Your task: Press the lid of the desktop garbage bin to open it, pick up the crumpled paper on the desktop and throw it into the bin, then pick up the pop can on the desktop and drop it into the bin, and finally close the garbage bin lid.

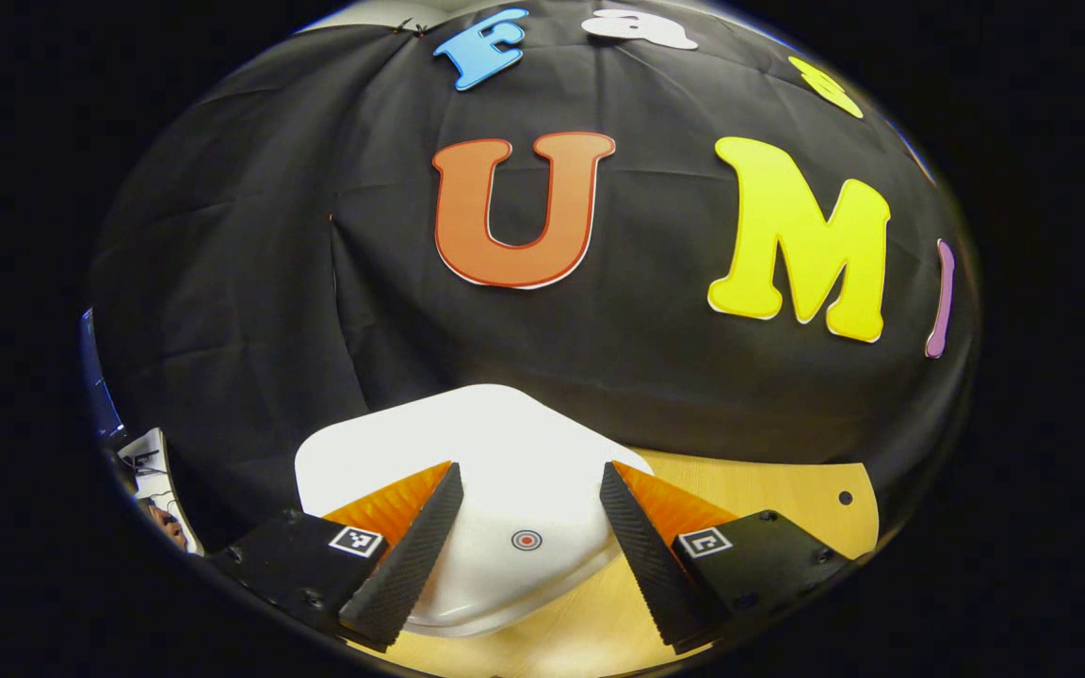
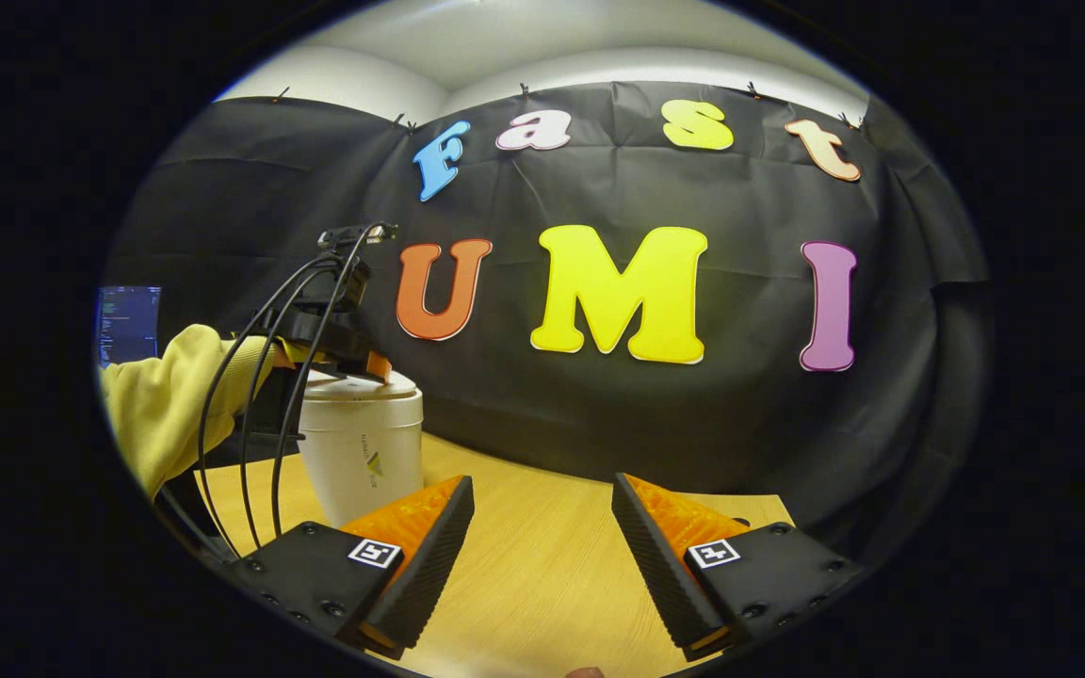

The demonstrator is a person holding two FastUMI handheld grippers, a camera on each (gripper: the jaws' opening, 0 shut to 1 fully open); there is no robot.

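In the left gripper view the white lid of the desktop bin lies flat right below my left gripper. It carries a small red ring mark between the fingers. That gripper is open, with nothing between its fingers. In the right gripper view the white bin stands on the wooden table at the left, lid down. The left gripper rests over its lid, held by a hand in a yellow sleeve. My right gripper hovers open above bare tabletop to the right of the bin.
The wooden table runs back to the black cloth wall. Its right edge has a small hole. Black cables hang from the left gripper. A screen glows at the far left.
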